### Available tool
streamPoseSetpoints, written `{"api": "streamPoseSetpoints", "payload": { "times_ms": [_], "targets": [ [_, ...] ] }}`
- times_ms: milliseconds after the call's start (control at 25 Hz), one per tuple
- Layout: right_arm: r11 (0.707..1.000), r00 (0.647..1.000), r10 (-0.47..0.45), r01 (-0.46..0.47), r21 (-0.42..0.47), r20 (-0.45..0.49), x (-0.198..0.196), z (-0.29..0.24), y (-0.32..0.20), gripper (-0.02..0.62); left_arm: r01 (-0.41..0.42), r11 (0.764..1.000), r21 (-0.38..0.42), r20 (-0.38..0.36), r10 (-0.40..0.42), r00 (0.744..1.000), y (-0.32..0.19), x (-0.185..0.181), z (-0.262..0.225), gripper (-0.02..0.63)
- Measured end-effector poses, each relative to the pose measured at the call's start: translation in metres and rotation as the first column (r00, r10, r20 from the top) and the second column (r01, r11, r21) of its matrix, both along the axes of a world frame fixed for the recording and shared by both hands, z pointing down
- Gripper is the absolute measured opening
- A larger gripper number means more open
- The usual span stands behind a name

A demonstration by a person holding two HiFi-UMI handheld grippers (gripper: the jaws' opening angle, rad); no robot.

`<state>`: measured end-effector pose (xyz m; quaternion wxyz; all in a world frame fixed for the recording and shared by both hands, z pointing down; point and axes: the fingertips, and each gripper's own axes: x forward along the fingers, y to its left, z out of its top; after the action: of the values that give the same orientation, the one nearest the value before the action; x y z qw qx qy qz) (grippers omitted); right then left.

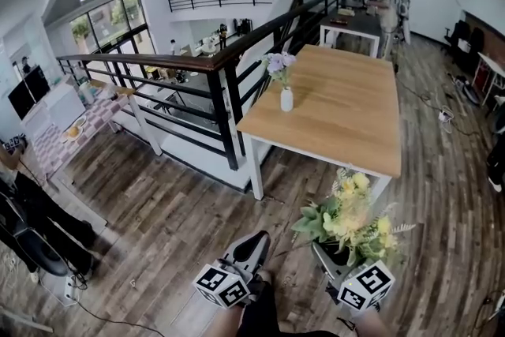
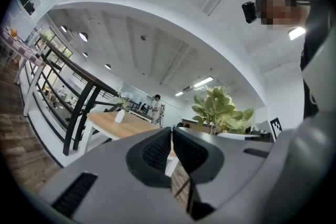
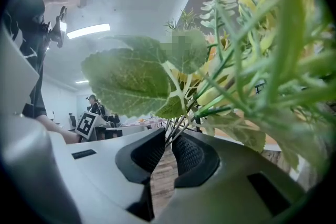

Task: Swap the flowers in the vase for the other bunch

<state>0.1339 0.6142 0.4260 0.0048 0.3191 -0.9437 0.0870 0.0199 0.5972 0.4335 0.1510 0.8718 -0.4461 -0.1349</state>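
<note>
Table (image 1: pixel 331 106) is well ahead across the wood floor, with the railing (image 1: pixel 158 61) just beside its left edge. The yellow bunch (image 1: pixel 353 221) is in the right gripper (image 3: pixel 168 140). Its jaws are closed on the thin stems (image 3: pixel 176 131) low down, and the leafy heads spread wide above and to the right. The vase (image 1: pixel 286 99) stands upright on the table near the railing side with pale purple flowers (image 1: pixel 278 63) in it, so the old bunch is not yet out. The left gripper (image 2: pixel 172 131) has its jaws closed with nothing between them.

Risks, as I judge them:
- The vase looks small and narrow and sits near the table edge. The right gripper is full, so nothing can steady the vase. Pulling the old flowers one-handed could drag or tip it, maybe off the railing side.
- The yellow bunch looks top-heavy on a few pinched stems, so it may swivel or slip.
- The bulky new bunch could topple the vase when it goes in.

Pose: both grippers are held low in front of the body, side by side and roughly level. They point toward the table, with the marker cubes nearest the head camera.
</note>
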Motion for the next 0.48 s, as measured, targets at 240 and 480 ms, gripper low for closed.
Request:
{"api": "streamPoseSetpoints", "payload": {
  "times_ms": [240, 480],
  "targets": [
    [1.0, 1.0, 0.017, -0.017, -0.01, -0.008, -0.011, 0.002, -0.039, 0.058, -0.02, 1.0, 0.008, -0.012, 0.02, 1.0, -0.046, -0.009, -0.002, 0.018],
    [1.0, 1.0, 0.028, -0.028, -0.013, -0.013, -0.032, 0.002, -0.085, 0.058, -0.032, 0.999, -0.007, -0.021, 0.032, 0.999, -0.095, -0.027, -0.001, 0.018]
  ]
}}
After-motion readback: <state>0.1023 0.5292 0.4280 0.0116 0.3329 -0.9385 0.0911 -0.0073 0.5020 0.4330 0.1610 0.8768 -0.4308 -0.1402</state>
